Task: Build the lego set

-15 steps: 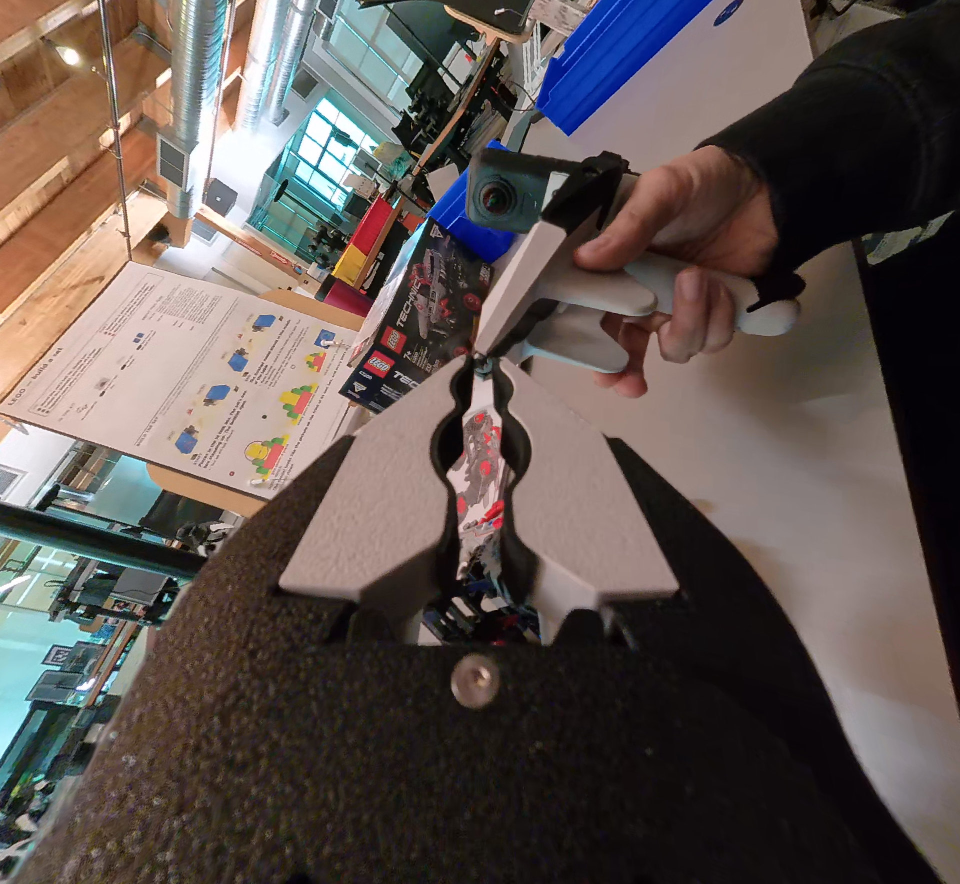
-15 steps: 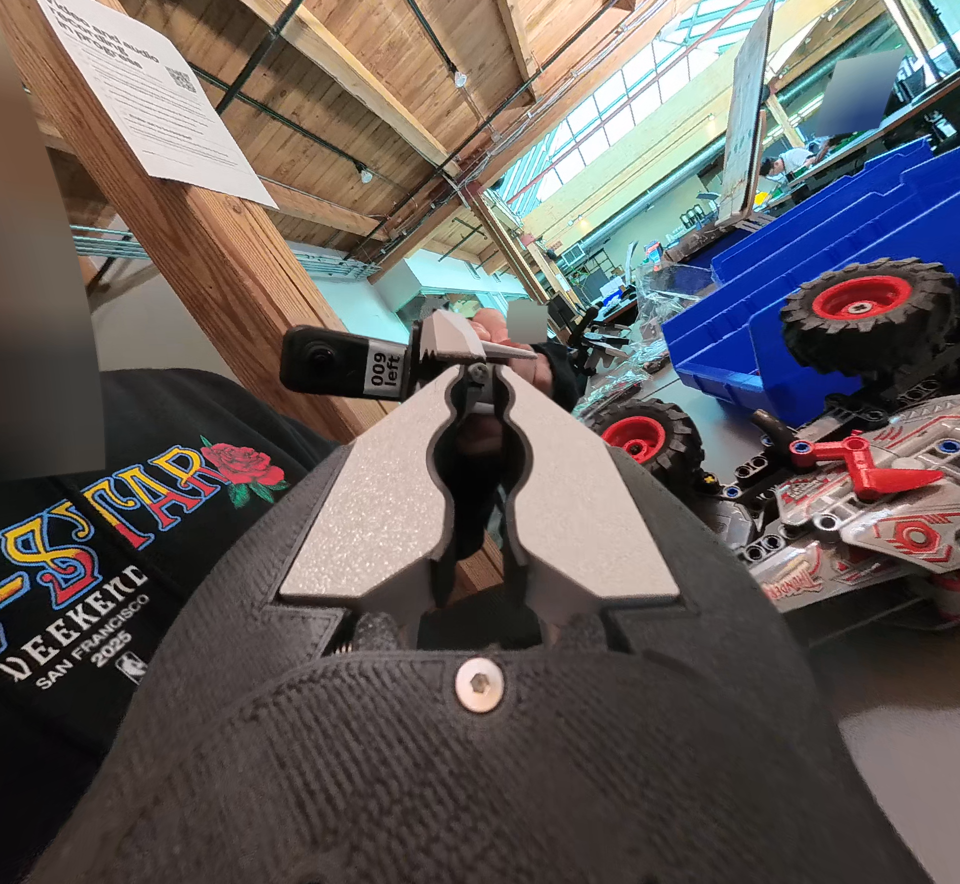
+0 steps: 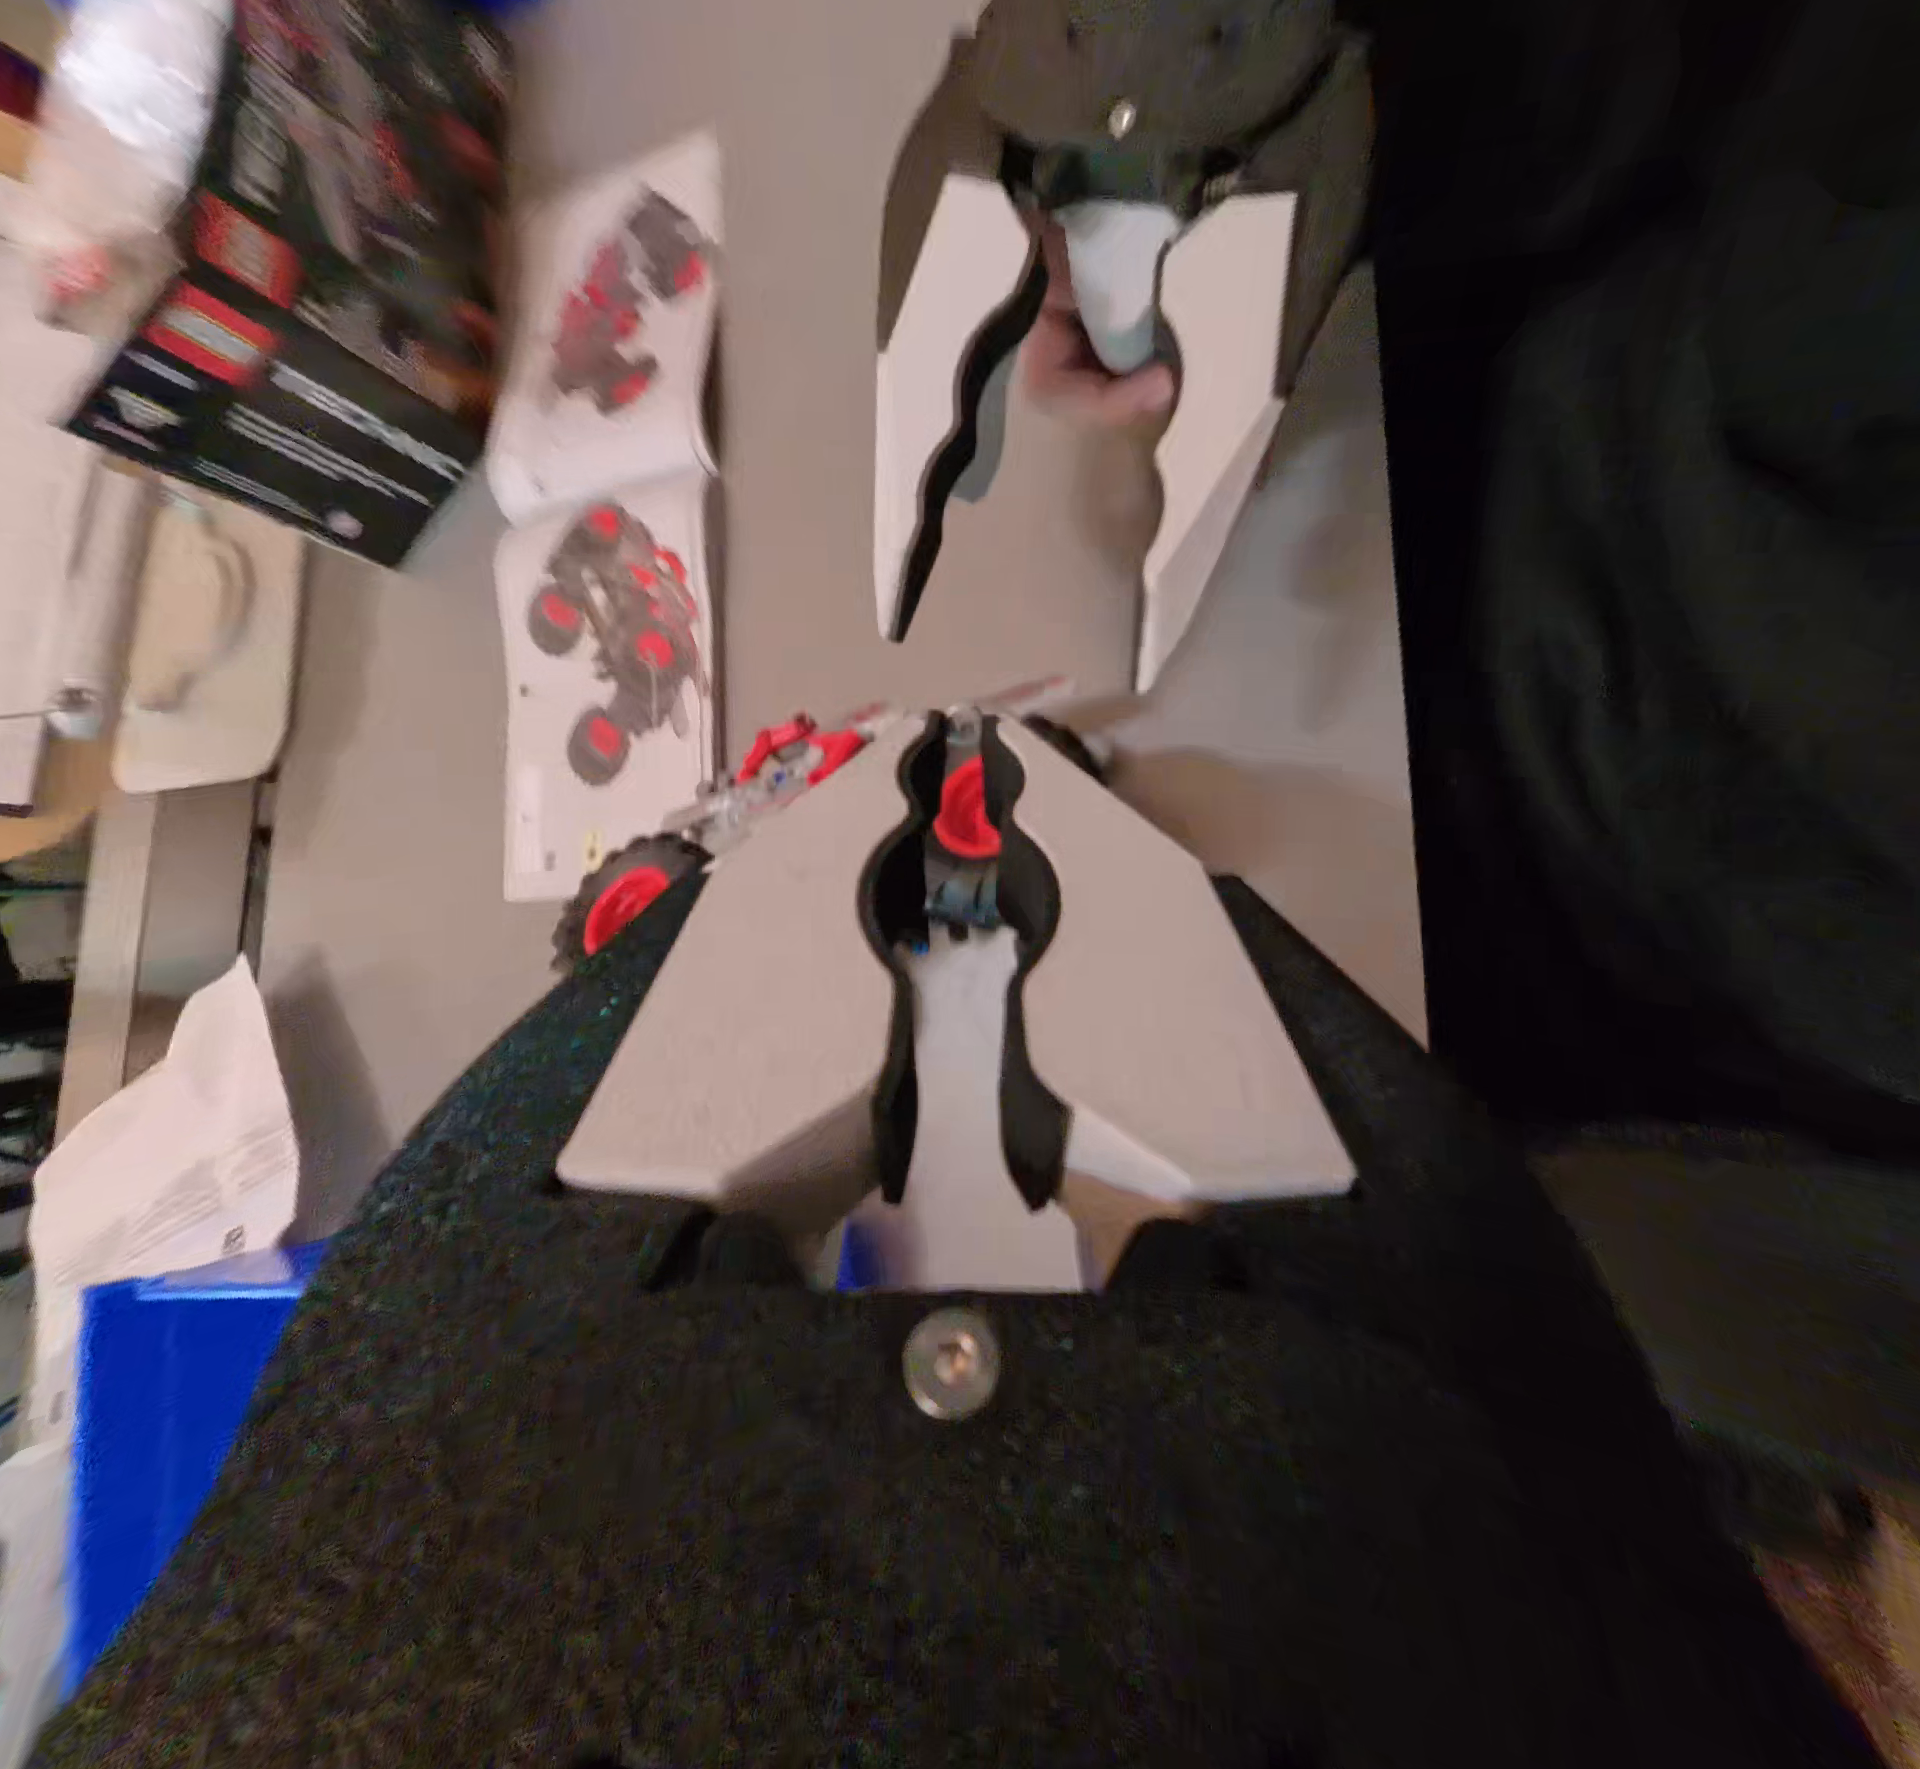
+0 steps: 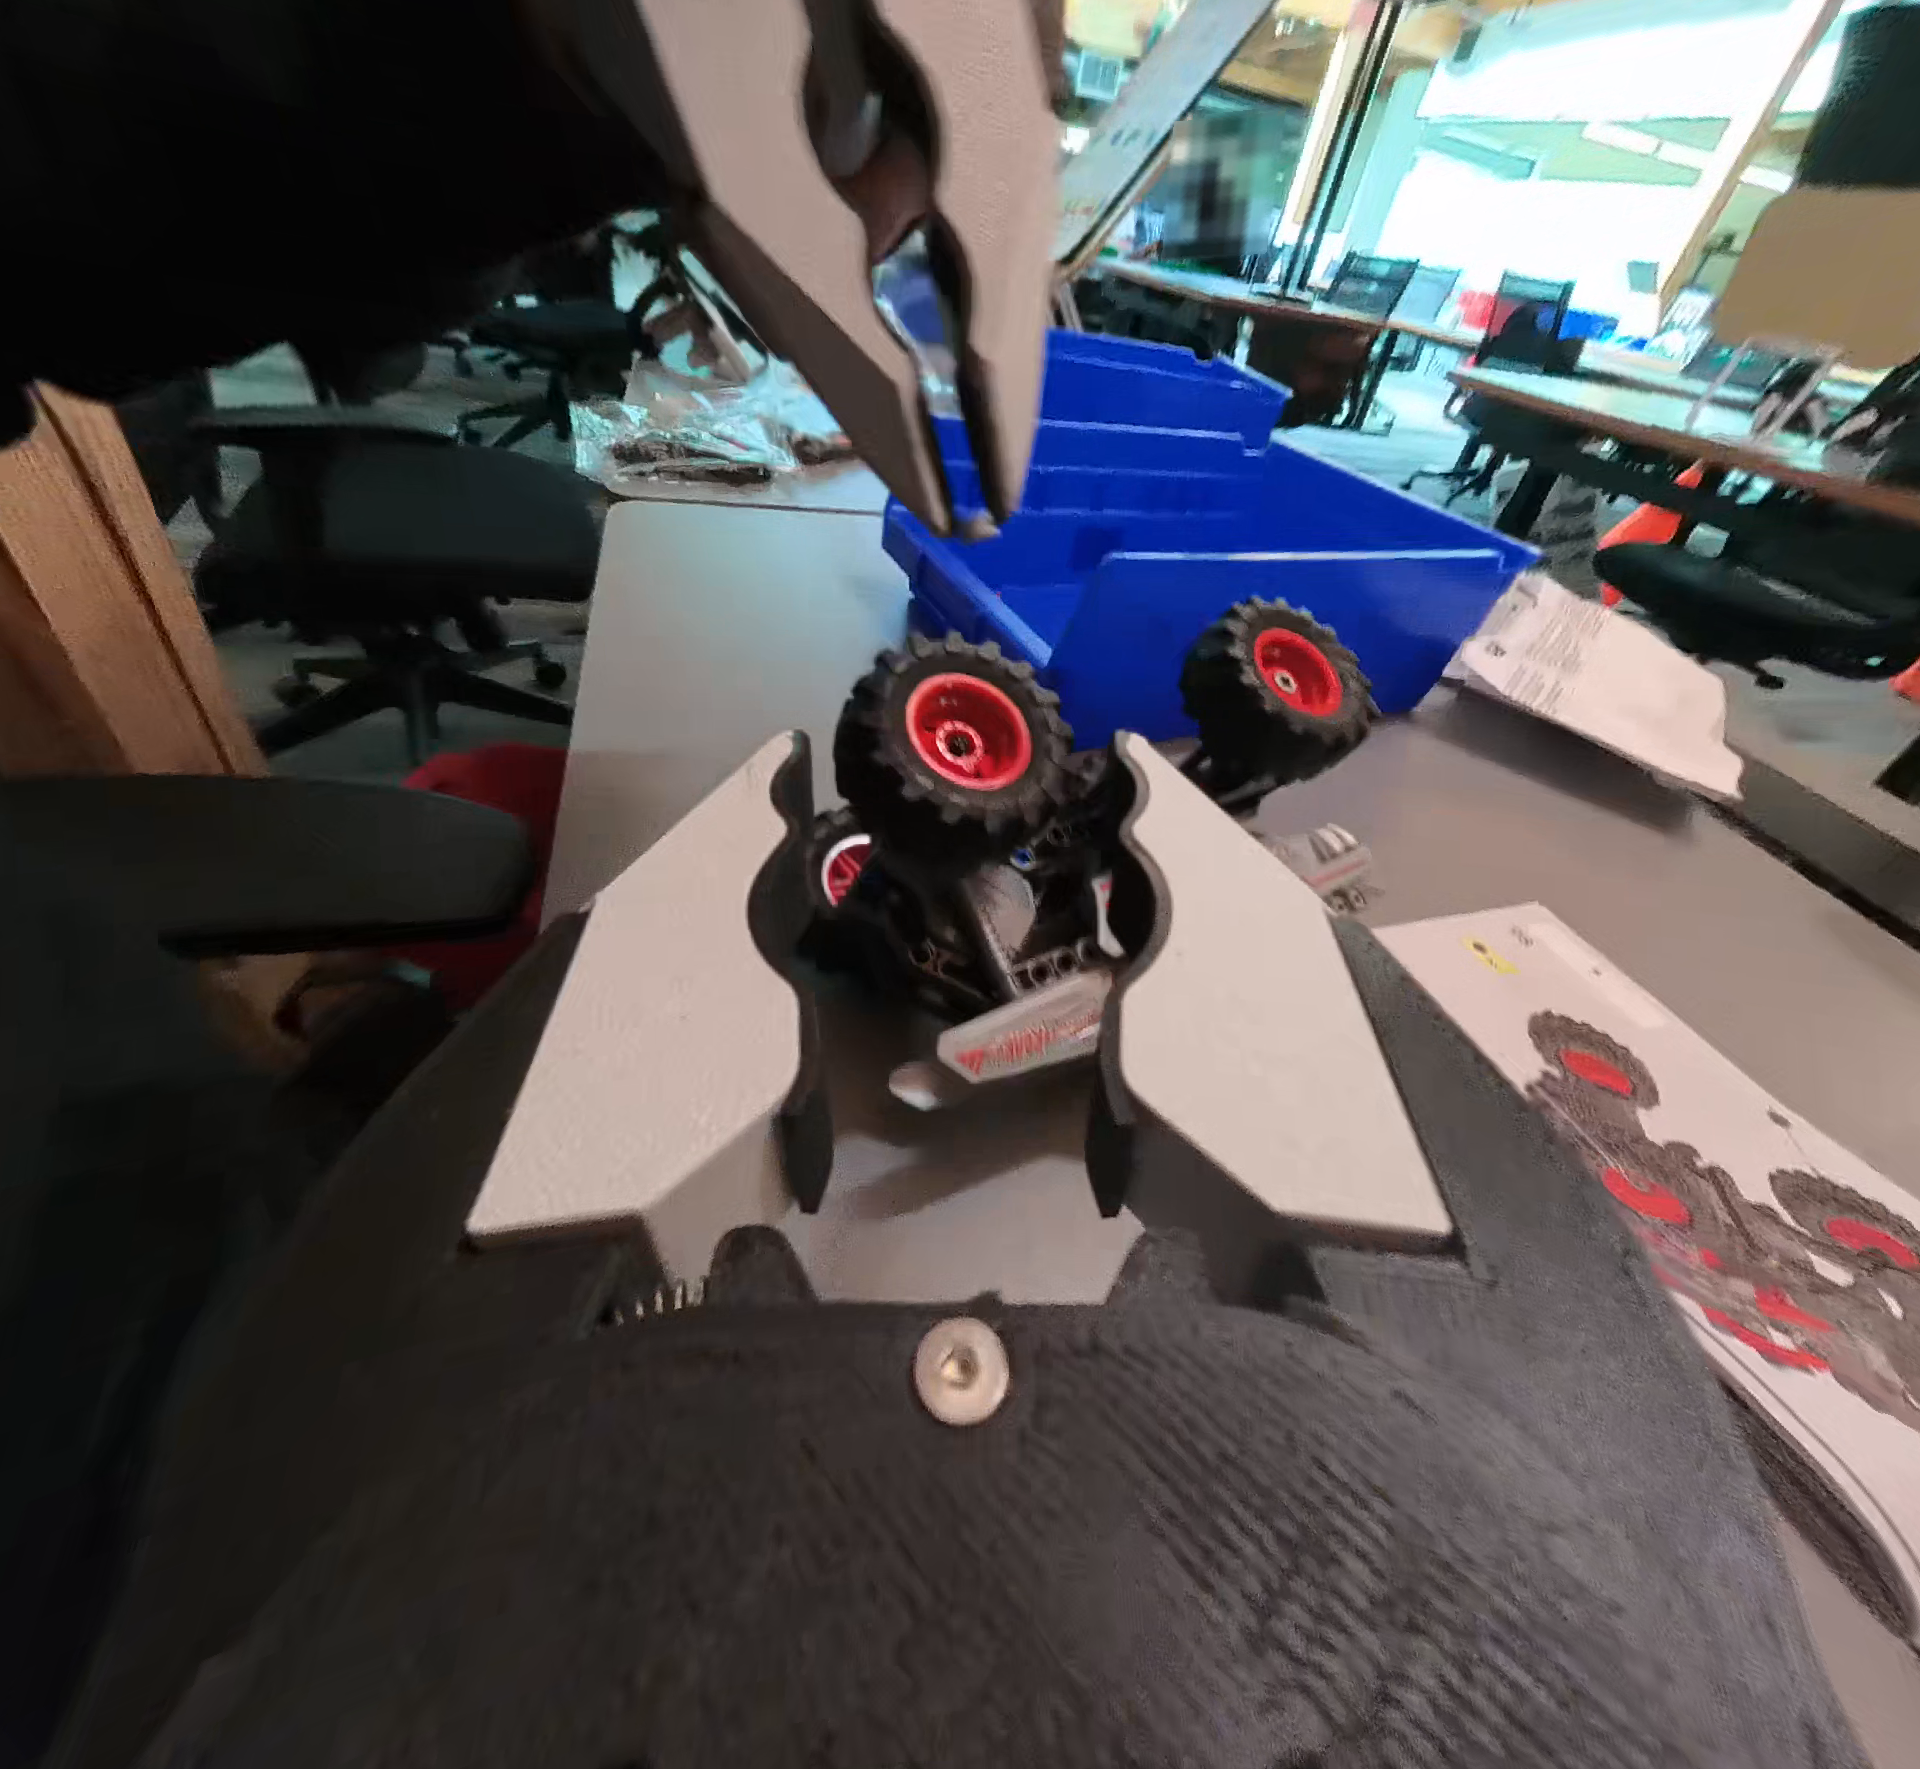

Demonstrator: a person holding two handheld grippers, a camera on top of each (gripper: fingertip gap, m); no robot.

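Lego monster truck (image 4: 997,888) sits on the desk (image 4: 727,618), nose between the right gripper (image 4: 961,961)'s wide-open jaws. Left gripper (image 4: 961,519) hangs at 12 o'clock, jaws nearly closed, empty. Blue bin (image 4: 1247,576) at 1 o'clock.

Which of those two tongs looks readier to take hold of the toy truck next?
Probably the right tongs: they are open, with the toy truck partly between the fingers. The left tongs are nearly shut, empty and hang above the truck, in front of the blue bin.

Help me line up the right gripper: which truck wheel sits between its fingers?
The near wheel, facing the camera between the fingertips; the other wheel sits farther right, by the blue bin.
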